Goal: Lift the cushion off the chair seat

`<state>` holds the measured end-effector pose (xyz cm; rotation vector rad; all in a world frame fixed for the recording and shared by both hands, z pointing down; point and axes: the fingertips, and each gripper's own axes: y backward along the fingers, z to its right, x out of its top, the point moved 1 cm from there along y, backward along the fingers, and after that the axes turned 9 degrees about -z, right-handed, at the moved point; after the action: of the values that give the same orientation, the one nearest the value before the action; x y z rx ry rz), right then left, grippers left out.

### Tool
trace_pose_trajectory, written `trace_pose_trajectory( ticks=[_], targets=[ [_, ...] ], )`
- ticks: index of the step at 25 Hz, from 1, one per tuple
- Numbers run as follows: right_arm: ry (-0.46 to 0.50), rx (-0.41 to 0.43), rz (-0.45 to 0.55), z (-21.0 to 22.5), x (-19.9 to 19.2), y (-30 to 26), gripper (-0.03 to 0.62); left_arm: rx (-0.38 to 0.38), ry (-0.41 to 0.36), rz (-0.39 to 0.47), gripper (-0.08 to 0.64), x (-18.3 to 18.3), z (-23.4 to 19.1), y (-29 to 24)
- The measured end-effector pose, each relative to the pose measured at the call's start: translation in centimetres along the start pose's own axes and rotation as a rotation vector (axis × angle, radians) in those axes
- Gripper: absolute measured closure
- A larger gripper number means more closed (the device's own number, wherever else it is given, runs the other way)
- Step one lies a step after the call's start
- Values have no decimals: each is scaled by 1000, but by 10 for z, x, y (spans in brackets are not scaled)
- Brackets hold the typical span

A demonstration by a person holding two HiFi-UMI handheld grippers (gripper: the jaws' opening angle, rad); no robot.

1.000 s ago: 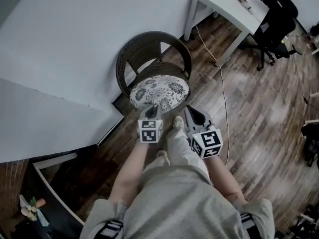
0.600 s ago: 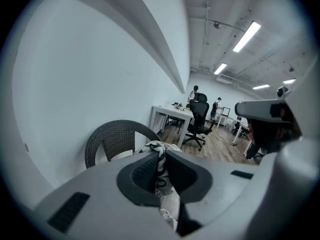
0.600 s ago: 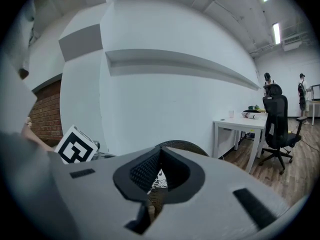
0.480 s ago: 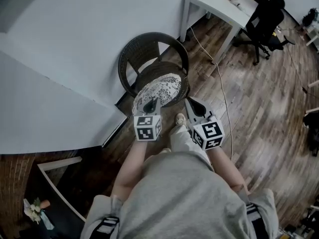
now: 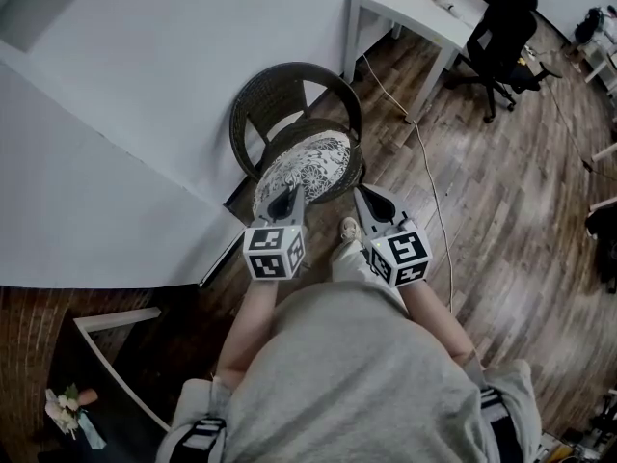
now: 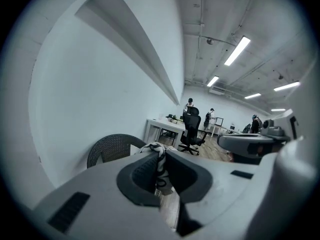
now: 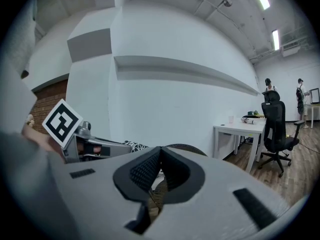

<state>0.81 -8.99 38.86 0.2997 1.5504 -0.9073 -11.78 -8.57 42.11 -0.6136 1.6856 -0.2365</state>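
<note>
Fabric at the near edge of the cushion (image 5: 313,162) is pinched in the left tool (image 6: 161,159); the right tool (image 7: 159,165) is closed beside it, seemingly on nothing. The cushion slants above the chair (image 5: 284,73) seat. Raise evenly so the thin pinch holds.

No readable text, label or number shows anywhere.

White desk (image 5: 424,10), black office chair (image 5: 503,25)
</note>
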Motion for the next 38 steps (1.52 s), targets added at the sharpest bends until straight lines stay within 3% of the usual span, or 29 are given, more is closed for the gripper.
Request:
trace_pose_trajectory(
  ticks=[14,38],
  targets=[
    [-4,-7,17,-8,-2,14,591,-19,7,94,531,20,6,41],
    [0,-22,1,1,1,8,592,-17,10,70,531,18,3,30]
  ],
)
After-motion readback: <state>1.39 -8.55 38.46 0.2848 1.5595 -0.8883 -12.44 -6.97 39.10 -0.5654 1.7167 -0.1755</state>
